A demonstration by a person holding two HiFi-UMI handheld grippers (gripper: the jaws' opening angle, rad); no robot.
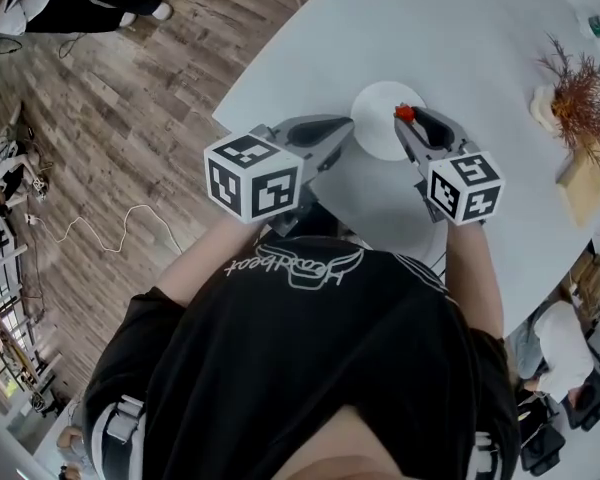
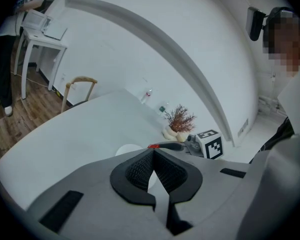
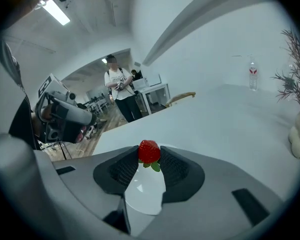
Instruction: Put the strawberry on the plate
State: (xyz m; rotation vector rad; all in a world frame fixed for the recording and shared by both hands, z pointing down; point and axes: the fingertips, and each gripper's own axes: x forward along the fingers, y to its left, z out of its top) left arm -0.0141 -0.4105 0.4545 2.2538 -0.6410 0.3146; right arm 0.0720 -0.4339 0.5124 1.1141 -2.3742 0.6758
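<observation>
Clamps the strawberry (image 3: 149, 151) between the right gripper's (image 1: 408, 120) tips, over the white plate's (image 1: 375, 128) right edge, upper centre of the head view. Parks the left gripper (image 2: 153, 153), closed and empty, beside it. Pickup apparently done; lowering and release left.

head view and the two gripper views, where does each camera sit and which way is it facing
Head view: on the person's head, facing steeply down at the white table, plate, left gripper and right gripper; black shirt and forearms show.
Left gripper view: on the left gripper, facing along its closed, empty jaws across the table.
Right gripper view: on the right gripper, facing along jaws clamping the strawberry, plate seen between them.
Shared: both gripper views show the plate and dried plant.
</observation>
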